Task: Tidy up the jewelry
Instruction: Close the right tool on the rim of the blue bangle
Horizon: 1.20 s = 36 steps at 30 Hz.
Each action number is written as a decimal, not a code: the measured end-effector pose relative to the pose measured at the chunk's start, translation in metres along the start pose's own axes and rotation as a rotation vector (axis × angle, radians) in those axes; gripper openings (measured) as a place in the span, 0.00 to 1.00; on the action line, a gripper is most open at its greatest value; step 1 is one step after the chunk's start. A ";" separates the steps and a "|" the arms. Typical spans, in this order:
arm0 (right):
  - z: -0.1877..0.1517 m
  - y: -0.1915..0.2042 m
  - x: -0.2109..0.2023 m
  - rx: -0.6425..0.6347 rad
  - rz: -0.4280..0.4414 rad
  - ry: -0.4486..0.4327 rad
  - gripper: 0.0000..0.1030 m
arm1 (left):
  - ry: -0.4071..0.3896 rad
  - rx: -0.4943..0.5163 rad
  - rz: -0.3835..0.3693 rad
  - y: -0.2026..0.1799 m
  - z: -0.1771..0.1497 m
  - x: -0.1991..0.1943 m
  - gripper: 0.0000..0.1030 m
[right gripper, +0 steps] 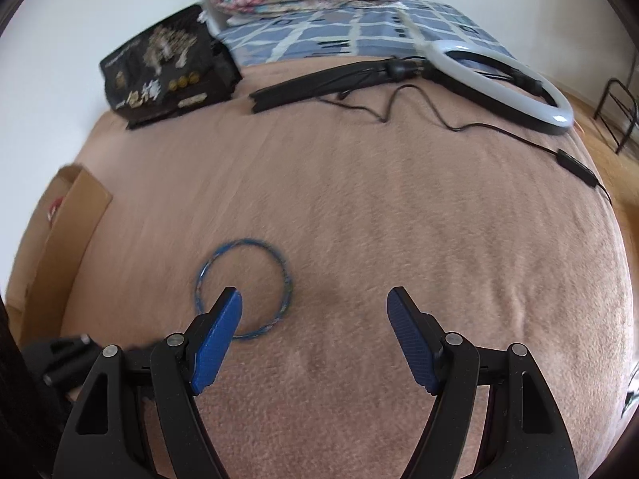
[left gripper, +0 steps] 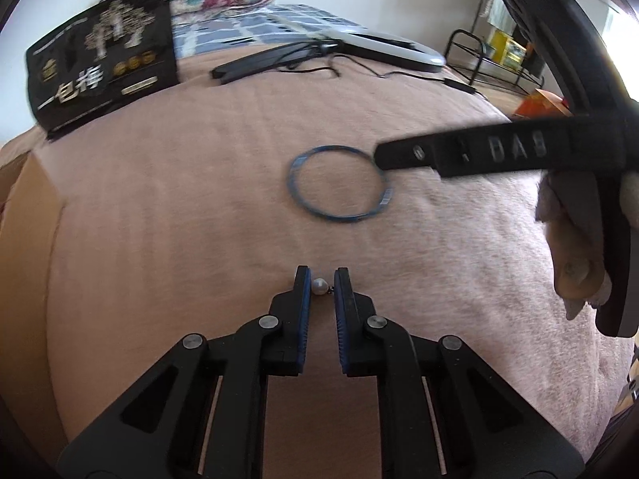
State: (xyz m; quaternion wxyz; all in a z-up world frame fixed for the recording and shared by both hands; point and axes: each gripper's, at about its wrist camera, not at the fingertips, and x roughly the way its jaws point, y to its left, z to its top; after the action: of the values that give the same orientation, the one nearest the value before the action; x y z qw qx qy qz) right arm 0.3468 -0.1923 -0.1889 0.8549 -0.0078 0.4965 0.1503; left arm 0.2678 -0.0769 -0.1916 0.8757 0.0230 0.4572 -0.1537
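On the pink blanket seen from the left wrist, the left gripper has its blue-padded fingers drawn close around a small white pearl, which sits between the tips with a tiny dark fitting on its right side; the pads appear to pinch it. Beyond it a thin blue bangle lies flat on the blanket, and one black finger of the right gripper reaches in from the right, its tip at the bangle's far right edge. A black box with gold lettering stands at the far left. From the right wrist, the right gripper has its fingers spread wide with nothing between them; its left fingertip overlaps the bangle, whether touching I cannot tell. A white ring light lies at the blanket's far end.
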 end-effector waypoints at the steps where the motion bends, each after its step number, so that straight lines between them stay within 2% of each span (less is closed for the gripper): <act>1: -0.001 0.006 0.003 -0.022 -0.001 0.005 0.73 | 0.000 -0.006 0.006 0.004 -0.001 -0.001 0.10; 6: -0.003 0.029 0.013 -0.122 -0.021 0.025 0.73 | 0.008 -0.031 0.030 0.022 -0.005 -0.007 0.10; 11: -0.003 0.052 0.021 -0.207 -0.052 0.035 0.73 | 0.020 0.000 0.048 0.028 -0.008 -0.013 0.10; 15: 0.000 0.056 0.028 -0.210 -0.060 0.043 0.74 | 0.027 -0.013 0.055 0.037 -0.009 -0.015 0.10; 17: 0.001 0.057 0.031 -0.209 -0.058 0.043 0.79 | 0.030 -0.028 0.051 0.041 -0.009 -0.015 0.10; 23: 0.000 0.059 0.035 -0.228 -0.070 0.046 0.79 | 0.034 -0.048 0.039 0.046 -0.009 -0.016 0.10; 24: 0.000 0.059 0.034 -0.226 -0.068 0.046 0.78 | 0.034 -0.050 0.039 0.046 -0.009 -0.017 0.10; 26: -0.001 0.057 0.032 -0.222 -0.067 0.044 0.70 | 0.036 -0.056 0.036 0.047 -0.008 -0.017 0.10; 36: -0.003 0.053 0.009 -0.189 -0.053 0.022 0.70 | 0.011 -0.068 0.035 0.048 -0.006 -0.041 0.09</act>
State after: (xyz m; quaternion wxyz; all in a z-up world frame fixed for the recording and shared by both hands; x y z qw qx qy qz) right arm 0.3346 -0.1398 -0.1907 0.8486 -0.1032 0.4890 0.1736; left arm 0.2552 -0.0198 -0.1662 0.8759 0.0020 0.4665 -0.1227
